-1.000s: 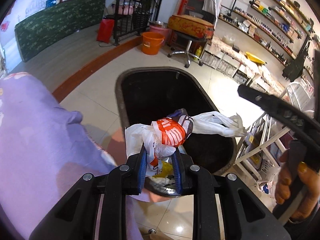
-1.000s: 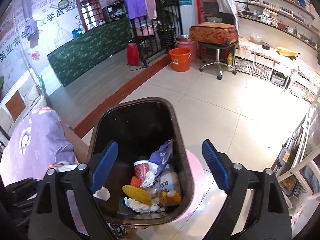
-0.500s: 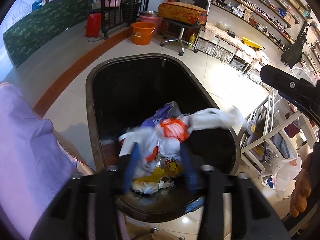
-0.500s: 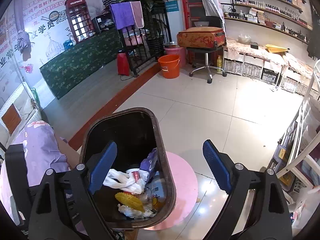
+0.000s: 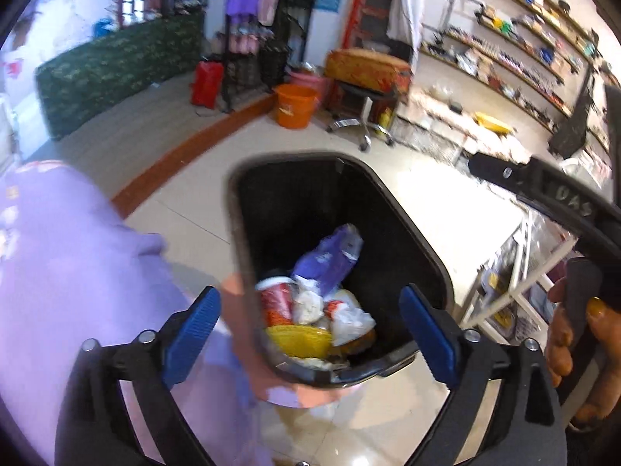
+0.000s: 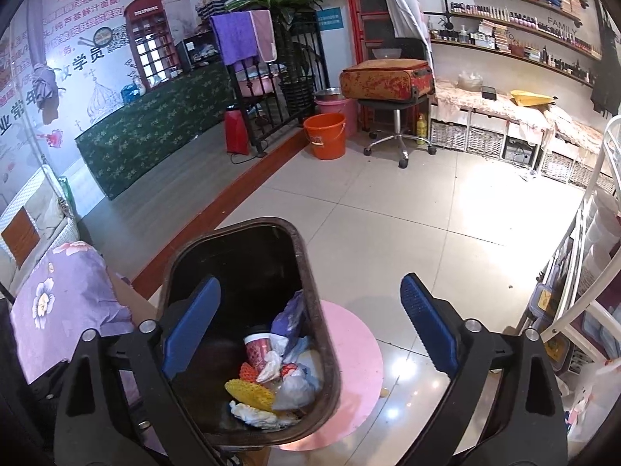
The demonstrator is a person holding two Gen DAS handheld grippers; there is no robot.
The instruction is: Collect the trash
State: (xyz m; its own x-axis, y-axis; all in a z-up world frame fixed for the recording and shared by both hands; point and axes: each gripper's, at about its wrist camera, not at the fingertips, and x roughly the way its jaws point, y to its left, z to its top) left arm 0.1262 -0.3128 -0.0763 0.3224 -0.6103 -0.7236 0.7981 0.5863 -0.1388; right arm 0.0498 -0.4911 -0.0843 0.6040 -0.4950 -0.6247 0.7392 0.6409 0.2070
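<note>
A black trash bin stands on the floor below both grippers. Inside lie a crumpled white plastic bag, a red cup, a purple wrapper and a yellow ridged piece. My left gripper hovers above the bin's near end, its jaws opening wide with nothing between the pads. In the right wrist view, the same bin shows the bag and cup. My right gripper hangs above the bin's right side, jaws opening, holding nothing.
A purple flowered cloth covers a surface left of the bin. A pink round mat lies under the bin. A white rack stands at right. An orange bucket and a swivel chair sit further back on the tiled floor.
My left gripper opened and let go of the white bag, which dropped into the bin among the other trash. The left gripper then pulled back. The right gripper's jaws widened slightly.
</note>
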